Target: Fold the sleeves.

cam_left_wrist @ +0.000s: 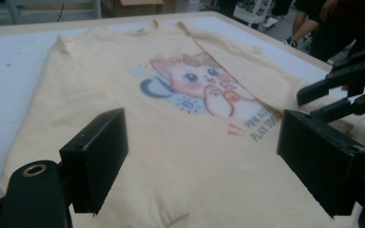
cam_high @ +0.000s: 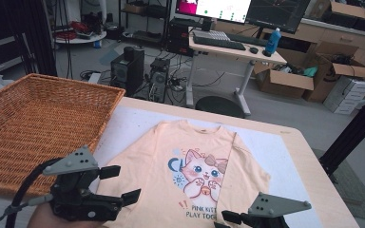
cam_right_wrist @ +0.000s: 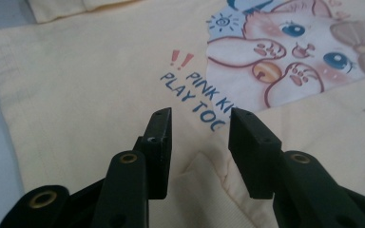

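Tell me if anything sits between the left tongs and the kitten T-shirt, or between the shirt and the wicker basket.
Nothing visible does. The left tongs hover open over the T-shirt, with bare fabric below them. The wicker basket stands directly beside the shirt's left edge, with only bare white mat between. The right tongs hang open over the shirt's folded right side.

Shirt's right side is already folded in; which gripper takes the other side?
Left, probably. The left gripper hangs open over the unfolded side of the shirt, while the right gripper sits at the folded edge.
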Demonstrator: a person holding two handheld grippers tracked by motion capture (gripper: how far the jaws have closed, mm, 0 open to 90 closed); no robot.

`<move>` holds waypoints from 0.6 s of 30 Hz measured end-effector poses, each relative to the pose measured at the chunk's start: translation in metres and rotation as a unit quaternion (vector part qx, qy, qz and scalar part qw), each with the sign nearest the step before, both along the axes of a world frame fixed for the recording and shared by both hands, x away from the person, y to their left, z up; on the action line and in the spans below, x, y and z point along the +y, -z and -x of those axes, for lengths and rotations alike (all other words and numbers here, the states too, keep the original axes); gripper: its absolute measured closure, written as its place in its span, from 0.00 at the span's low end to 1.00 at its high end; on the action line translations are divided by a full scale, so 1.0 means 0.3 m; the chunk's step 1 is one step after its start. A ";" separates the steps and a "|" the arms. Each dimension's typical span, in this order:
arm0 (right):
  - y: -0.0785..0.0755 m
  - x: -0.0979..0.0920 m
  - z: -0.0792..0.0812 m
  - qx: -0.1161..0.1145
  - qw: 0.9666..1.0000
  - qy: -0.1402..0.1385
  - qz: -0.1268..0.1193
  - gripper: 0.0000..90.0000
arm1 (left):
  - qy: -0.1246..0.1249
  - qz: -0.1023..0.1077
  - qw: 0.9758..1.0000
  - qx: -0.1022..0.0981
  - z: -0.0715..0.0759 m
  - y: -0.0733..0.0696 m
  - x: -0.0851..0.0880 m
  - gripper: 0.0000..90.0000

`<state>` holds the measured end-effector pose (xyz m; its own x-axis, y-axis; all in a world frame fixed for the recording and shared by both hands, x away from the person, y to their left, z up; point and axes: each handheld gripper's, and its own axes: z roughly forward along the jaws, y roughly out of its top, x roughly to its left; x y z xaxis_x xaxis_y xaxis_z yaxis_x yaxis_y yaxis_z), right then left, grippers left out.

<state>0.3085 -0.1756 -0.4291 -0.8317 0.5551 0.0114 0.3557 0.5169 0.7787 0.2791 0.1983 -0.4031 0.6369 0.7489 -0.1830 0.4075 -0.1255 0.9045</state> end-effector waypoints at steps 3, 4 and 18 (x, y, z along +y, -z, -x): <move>-0.029 -0.022 -0.003 -0.014 1.000 0.011 -0.011 0.61 | 0.000 -0.004 1.000 0.008 -0.001 0.019 -0.007 0.20; -0.041 -0.034 -0.005 -0.021 1.000 0.015 -0.015 0.59 | -0.001 -0.003 1.000 0.011 -0.001 0.025 -0.008 0.20; -0.118 -0.189 -0.021 -0.057 0.995 0.069 -0.041 0.56 | -0.049 -0.102 0.988 0.107 -0.040 0.154 -0.042 0.48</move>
<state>0.3149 -0.2322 -0.3937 -0.7454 0.6660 -0.0293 0.3260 0.4025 0.8554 0.2912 0.1857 -0.4493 0.5223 0.8403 -0.1453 0.6065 -0.2463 0.7560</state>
